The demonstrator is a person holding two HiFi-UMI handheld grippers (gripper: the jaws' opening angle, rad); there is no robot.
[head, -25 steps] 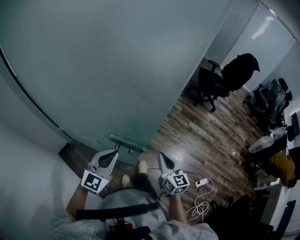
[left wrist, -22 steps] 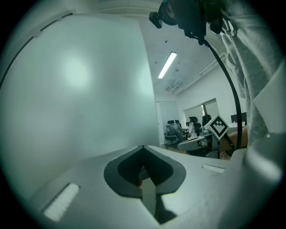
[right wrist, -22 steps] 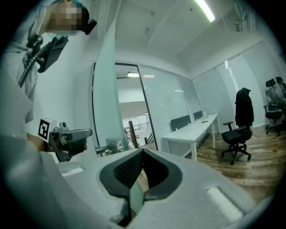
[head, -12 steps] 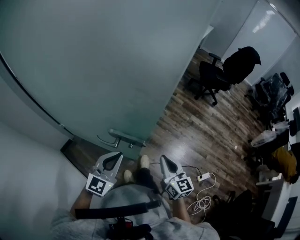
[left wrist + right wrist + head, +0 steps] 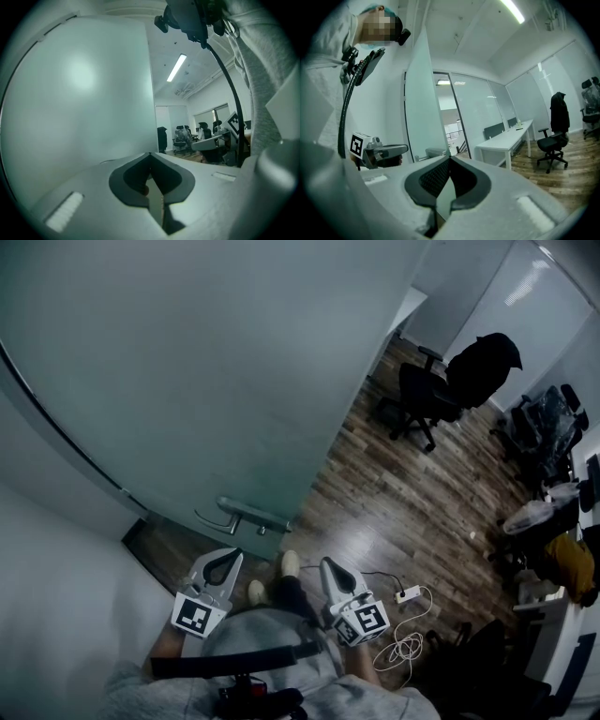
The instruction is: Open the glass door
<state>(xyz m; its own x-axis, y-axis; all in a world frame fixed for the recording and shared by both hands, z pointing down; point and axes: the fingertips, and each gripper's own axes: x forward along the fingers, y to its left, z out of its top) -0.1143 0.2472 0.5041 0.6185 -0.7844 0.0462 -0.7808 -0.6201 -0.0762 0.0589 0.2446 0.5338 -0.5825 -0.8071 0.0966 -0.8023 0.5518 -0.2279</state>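
1. The large frosted glass door (image 5: 216, 381) fills the upper left of the head view. Its free edge is just ahead of the person, and its silver metal lever handle (image 5: 251, 515) sits low near that edge.
2. In the right gripper view the door (image 5: 423, 98) shows almost edge-on. It stands away from the doorway (image 5: 451, 123) behind it, so I judge the door to be at least partly open.
3. The left claw (image 5: 231, 556) has its jaws pressed together with nothing between them, as its own view shows (image 5: 150, 154). It hangs near the handle without touching it.
4. The right claw (image 5: 325, 563) is likewise closed and empty (image 5: 450, 157), held over the dark wood-plank floor (image 5: 412, 502) beside the door's edge.
5. Nothing grips the door. What is left is perhaps a wider swing, by handle or push.
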